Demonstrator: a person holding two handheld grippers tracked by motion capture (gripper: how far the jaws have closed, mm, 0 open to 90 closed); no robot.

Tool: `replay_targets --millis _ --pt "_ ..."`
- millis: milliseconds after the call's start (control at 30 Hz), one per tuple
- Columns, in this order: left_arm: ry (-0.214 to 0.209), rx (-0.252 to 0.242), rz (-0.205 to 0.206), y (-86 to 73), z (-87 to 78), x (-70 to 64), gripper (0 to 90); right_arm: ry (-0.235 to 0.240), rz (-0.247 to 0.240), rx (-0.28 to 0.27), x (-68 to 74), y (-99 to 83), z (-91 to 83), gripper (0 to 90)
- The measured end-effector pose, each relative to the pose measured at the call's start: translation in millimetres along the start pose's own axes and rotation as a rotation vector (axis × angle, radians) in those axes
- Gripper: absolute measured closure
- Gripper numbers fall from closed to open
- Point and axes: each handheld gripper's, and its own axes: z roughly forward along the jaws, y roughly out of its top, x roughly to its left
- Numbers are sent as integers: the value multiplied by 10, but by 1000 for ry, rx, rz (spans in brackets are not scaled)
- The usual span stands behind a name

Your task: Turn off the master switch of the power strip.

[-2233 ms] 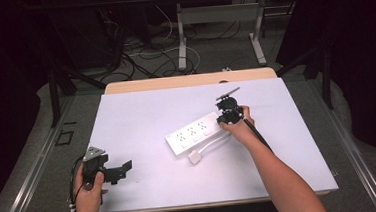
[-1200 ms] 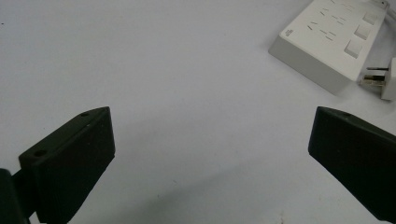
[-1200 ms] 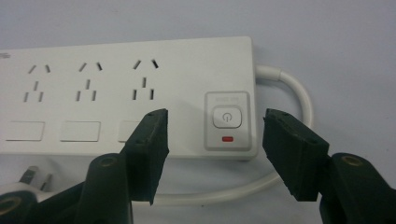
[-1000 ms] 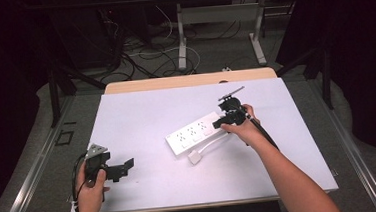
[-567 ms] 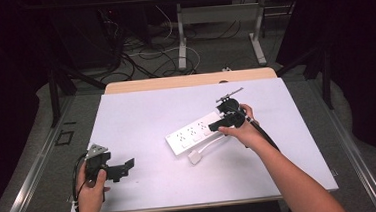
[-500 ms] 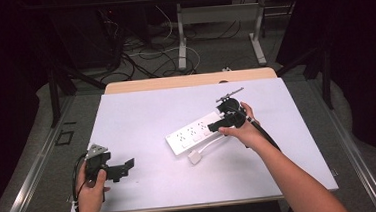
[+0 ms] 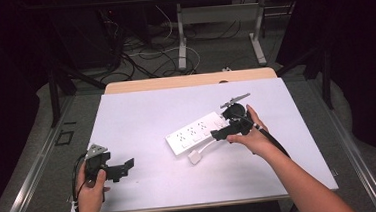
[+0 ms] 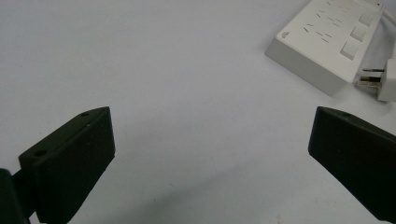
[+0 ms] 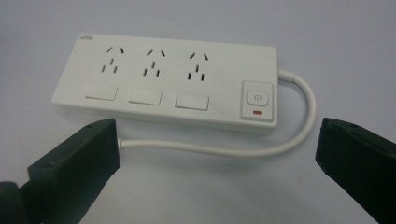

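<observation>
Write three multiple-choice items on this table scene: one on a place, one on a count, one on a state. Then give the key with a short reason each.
1. Where does the white power strip lie on the table?
A. Right of the middle, beside the right gripper
B. At the near left corner
C. On the floor

2. How many socket groups does the power strip have on top?
A. One
B. Three
C. Six

3. How do the jaws of the left gripper stand?
A. Shut on the plug
B. Shut on nothing
C. Open, holding nothing

Key: 1 A, the high view shows the strip just left of the right gripper. 2 B, the right gripper view shows three groups in a row, beside the power button. 3 C, the left gripper view shows its jaws wide apart over bare table, with the plug far off.
</observation>
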Motion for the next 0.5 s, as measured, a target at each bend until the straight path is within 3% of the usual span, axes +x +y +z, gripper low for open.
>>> replay_targets --millis 200,233,500 --pt "4 -3 7 1 -8 6 5 -10 -12 8 -1 -91 -88 0" --pt "5 -4 7 2 -9 6 5 -32 -12 -2 -7 -132 -123 0" --pt "7 -4 7 1 -10 -2 5 -53 -6 -26 -99 -319 -279 0"
